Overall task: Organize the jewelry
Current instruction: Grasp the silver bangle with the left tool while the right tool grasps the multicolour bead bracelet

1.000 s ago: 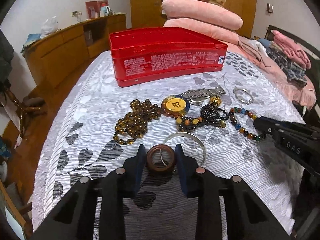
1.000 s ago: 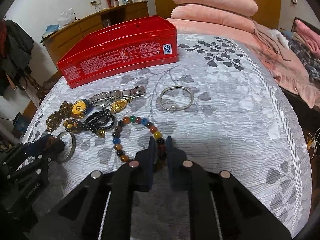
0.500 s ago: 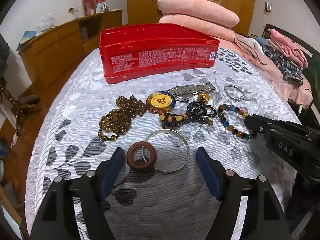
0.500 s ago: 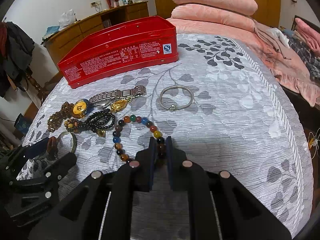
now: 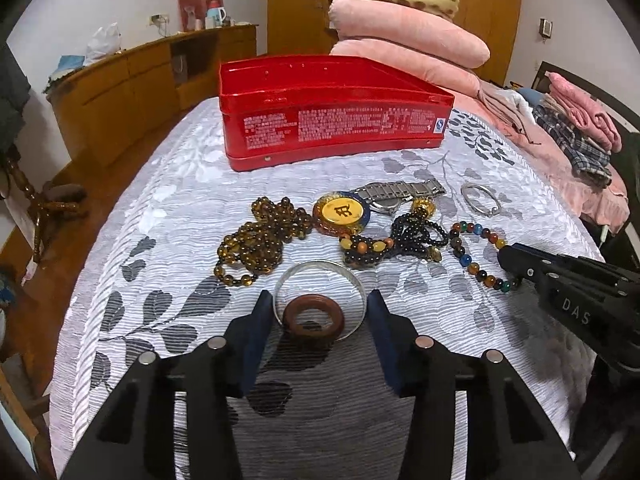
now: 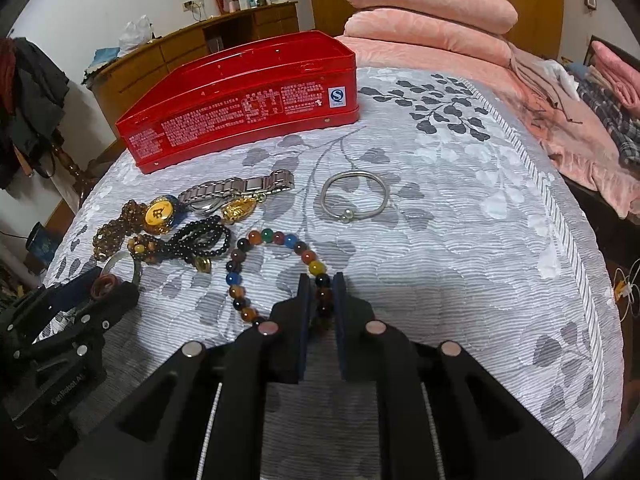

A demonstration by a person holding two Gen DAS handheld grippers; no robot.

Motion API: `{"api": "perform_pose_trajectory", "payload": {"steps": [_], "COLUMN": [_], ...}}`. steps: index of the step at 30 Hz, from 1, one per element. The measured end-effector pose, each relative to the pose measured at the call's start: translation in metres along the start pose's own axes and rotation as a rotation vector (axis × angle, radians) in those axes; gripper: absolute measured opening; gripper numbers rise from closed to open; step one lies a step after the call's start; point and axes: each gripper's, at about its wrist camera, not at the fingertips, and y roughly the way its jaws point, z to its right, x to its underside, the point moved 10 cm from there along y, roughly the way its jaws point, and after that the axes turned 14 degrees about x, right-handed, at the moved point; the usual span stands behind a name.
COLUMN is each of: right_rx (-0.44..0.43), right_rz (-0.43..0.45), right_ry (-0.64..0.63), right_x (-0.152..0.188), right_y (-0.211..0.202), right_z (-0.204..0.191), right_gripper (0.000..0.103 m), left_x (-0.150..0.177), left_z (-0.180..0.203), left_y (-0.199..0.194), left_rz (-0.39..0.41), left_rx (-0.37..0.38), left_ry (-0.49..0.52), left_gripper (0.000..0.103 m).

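Observation:
Jewelry lies on the grey leaf-patterned bedspread before a red tin box [image 5: 332, 108]. My left gripper [image 5: 318, 314] is open; its fingers stand either side of a brown wooden ring [image 5: 313, 317] and a silver bangle [image 5: 320, 276], touching neither. My right gripper [image 6: 321, 292] is shut on the multicoloured bead bracelet [image 6: 276, 238], which rests on the bed. Amber beads [image 5: 260, 240], a yellow pendant [image 5: 341, 213], black beads [image 5: 416, 232], a steel watch [image 5: 400, 192] and a thin silver bracelet [image 6: 354, 196] lie behind.
Pink pillows [image 5: 408, 40] are stacked behind the tin. Folded clothes [image 5: 576, 128] lie at the right. A wooden sideboard [image 5: 140, 92] stands left of the bed. The bed's edge drops off to the left and right.
My left gripper let go of the wooden ring, opened wide, then narrowed somewhat around ring and bangle. The right gripper stayed shut on the bead bracelet.

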Motion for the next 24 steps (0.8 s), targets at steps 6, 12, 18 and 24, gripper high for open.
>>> {"api": "perform_pose_trajectory", "payload": {"steps": [6, 12, 18, 24], "right_rx": [-0.041, -0.069, -0.06, -0.054], "right_rz": [0.008, 0.017, -0.016, -0.005], "right_ry": [0.017, -0.021, -0.07, -0.072], "right_x": [0.002, 0.004, 0.012, 0.008], "right_y": [-0.007, -0.02, -0.012, -0.008], "right_z": [0.002, -0.007, -0.02, -0.022], "right_gripper": [0.007, 0.007, 0.012, 0.01], "left_x": [0.0, -0.005, 0.0, 0.001], "left_z": [-0.005, -0.004, -0.007, -0.007], "left_y": [-0.011, -0.019, -0.012, -0.01], "left_rz": [0.028, 0.053, 0.029, 0.028], "left_rx": [0.011, -0.003, 0.006, 0.015], "left_ry": [-0.027, -0.014, -0.03, -0.034], "left_gripper": [0.048, 0.048, 0.048, 0.048]}}
